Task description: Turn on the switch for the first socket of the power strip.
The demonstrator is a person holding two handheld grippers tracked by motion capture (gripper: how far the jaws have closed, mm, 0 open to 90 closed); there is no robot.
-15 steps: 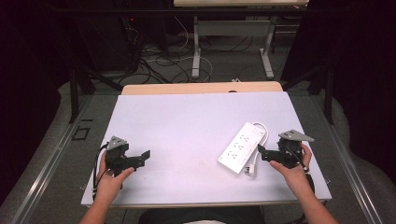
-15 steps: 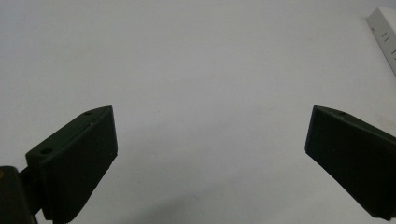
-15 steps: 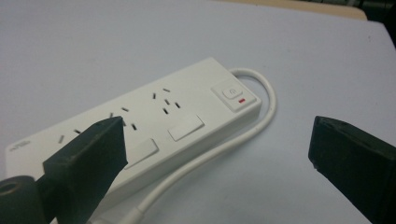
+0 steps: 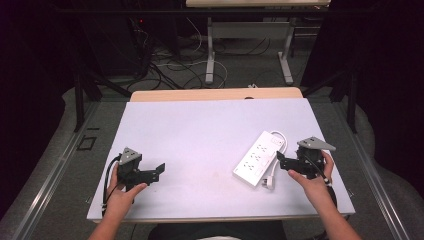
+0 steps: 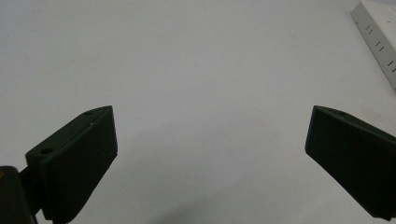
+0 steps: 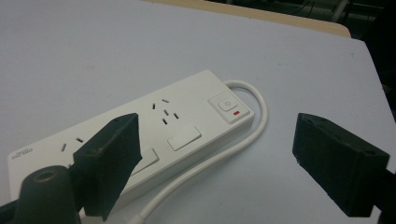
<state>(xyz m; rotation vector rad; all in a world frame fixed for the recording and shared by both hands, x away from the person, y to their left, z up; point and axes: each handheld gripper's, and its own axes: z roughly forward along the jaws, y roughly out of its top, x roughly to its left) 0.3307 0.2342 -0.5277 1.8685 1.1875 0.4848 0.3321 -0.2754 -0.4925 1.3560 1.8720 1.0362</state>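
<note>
— Where's the power strip (image 4: pixel 260 158) sitting right now?

— On the right half of the white tabletop (image 4: pixel 200 130), lying at a slant, its cord (image 6: pixel 243 135) looping round the switch end and running back along the near side to the plug (image 4: pixel 269 183) at the front corner. The right gripper (image 4: pixel 281 161) hovers just beside it, fingers (image 6: pixel 114 158) spread wide with nothing between them.

— And the other one?

— The left gripper (image 4: pixel 159 170) is well apart, low over bare tabletop on the left, its fingers (image 5: pixel 77 161) also spread and empty.

— What worries you from here?

— I'd say the cord. From the right gripper view it lies between the fingers and the strip's body, so a closing pinch could catch the cord instead of the casing, and the strip would drag or swing. The casing is also smooth and broad; a grip at one end alone might let it pivot and slip out.

— Anything else?

— The red-marked rocker switch (image 6: pixel 227 106) sits close to that end. A careless finger could press it.
</note>
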